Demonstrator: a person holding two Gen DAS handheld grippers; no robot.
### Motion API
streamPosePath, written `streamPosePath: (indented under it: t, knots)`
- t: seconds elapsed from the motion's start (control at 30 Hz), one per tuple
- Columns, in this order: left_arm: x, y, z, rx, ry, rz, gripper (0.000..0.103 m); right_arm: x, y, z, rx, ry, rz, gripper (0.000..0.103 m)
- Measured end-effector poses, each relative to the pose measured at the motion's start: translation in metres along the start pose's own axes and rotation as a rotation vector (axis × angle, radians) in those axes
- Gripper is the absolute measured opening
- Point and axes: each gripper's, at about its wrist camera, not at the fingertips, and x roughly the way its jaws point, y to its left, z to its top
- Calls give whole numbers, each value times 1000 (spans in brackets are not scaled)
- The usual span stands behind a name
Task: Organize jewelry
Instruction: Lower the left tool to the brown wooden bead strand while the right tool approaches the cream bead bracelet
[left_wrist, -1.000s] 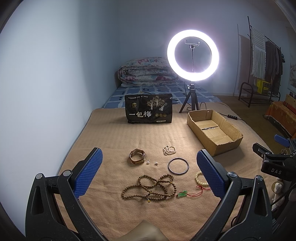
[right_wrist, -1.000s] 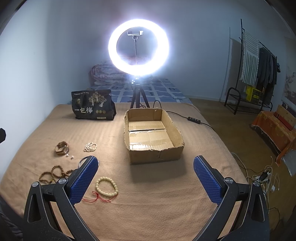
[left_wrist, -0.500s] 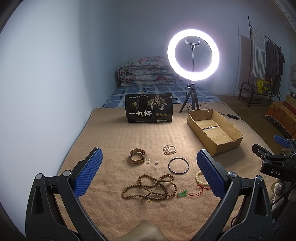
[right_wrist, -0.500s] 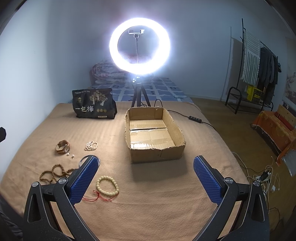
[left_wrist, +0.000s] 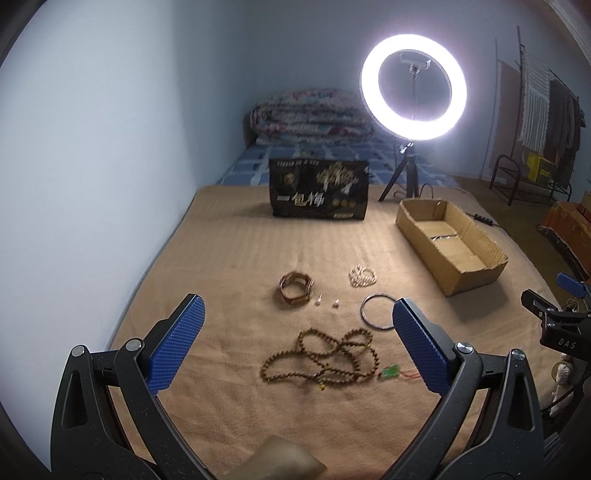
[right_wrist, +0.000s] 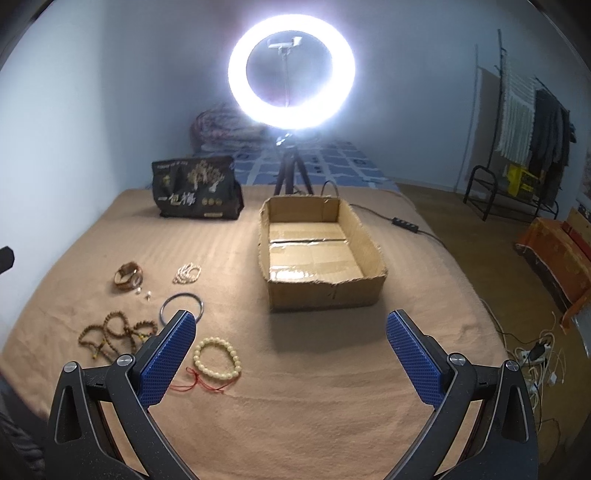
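Jewelry lying loose on the tan blanket (right_wrist: 332, 406), none of it inside the cardboard box (right_wrist: 321, 254) yet. Left gripper (left_wrist: 295, 350) hanging above the near edge with jaws spread wide, grasping nothing; right gripper (right_wrist: 291, 354) likewise released and empty over the near edge, seen in part at the right border of the left wrist view. Between the left gripper's blue pads (left_wrist: 177, 347), resting in a tangle: the long brown bead necklace (left_wrist: 321, 356), with a green pendant on a red cord (left_wrist: 391, 372) touching its right end. Just beyond, toward the middle of the blanket: a thin dark bangle (left_wrist: 378, 311), two small pearl earrings (left_wrist: 328, 303), a brown segmented bracelet (left_wrist: 295, 288) and a small heap of pearl beads (left_wrist: 362, 275). Sitting near the right gripper's left pad: a cream bead bracelet (right_wrist: 217, 357), with red cord trailing beside it. Standing open toward the blanket's far right part, well apart from the jewelry: the box, showing only its taped bottom. Leaning upright at the far edge: a black snack bag (right_wrist: 197, 194), and behind it, glowing on a tripod, a ring light (right_wrist: 291, 72).
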Motion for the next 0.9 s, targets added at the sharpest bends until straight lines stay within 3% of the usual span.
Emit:
streamPosePath:
  t: [0.3, 0.53, 0.9]
  knots:
    - [40, 27, -15, -71, 156, -62, 103, 34, 16, -8, -86, 101, 52, 102]
    - [78, 25, -32, -98, 316, -147, 97, 72, 16, -20, -68, 236, 115, 102]
    - [144, 50, -50, -241, 478, -108, 97, 99, 20, -31, -85, 330, 150, 102]
